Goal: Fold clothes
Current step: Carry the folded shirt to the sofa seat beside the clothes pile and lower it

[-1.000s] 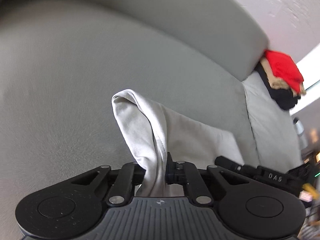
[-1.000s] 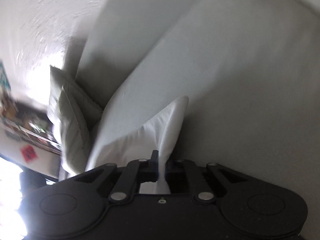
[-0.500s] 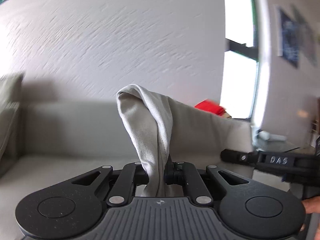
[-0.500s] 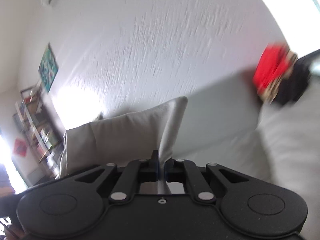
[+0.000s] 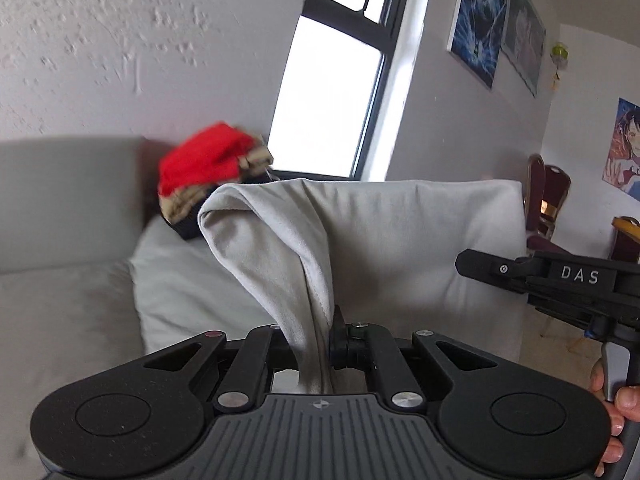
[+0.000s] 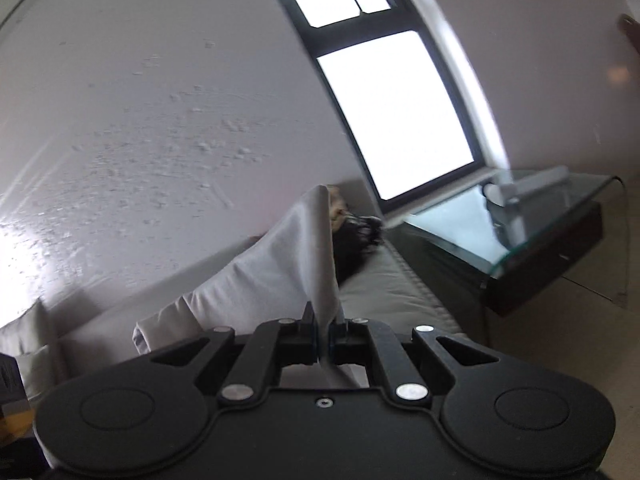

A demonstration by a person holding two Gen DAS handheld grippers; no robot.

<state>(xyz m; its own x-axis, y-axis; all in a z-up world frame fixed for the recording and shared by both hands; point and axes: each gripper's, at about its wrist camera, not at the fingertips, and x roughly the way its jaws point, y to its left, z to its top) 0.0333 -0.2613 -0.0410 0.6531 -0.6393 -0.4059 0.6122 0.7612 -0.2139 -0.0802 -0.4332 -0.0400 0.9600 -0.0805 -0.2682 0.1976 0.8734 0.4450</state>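
Up in the air, a light grey garment (image 5: pixel 400 248) hangs stretched between the two grippers, clear of the sofa (image 5: pixel 60 280) behind it. The left gripper (image 5: pixel 320 344) is clenched on one bunched corner: fabric rises from between the jaws, folds over at the top and runs right as a taut top edge toward the right gripper (image 6: pixel 325 338), whose side w/ "DAS" lettering shows at the right edge of the left wrist view. A bit of the person's right hand (image 5: pixel 616 412) wraps that handle, lower right corner. In the right wrist view the right gripper is clamped on a thin fold of the same cloth, which stands up in a peak just above the jaws and drapes down to the left.

Behind the garment, at the far end of the sofa seat next to the backrest, sits a pile of clothes (image 5: pixel 208 176): red on top, tan/beige under it, sth black at the bottom. It's blurred, so the items can't be told apart further. The window (image 5: pixel 332 92) is beyond the pile, bright white. A glass-top side table (image 6: pixel 540 232) stands just past the sofa's end in the right wrist view, w/ a pale object on it, too blurred to name. Posters (image 5: pixel 480 28) hang on the right-hand wall, and a dark red chair (image 5: pixel 546 200) stands below them.
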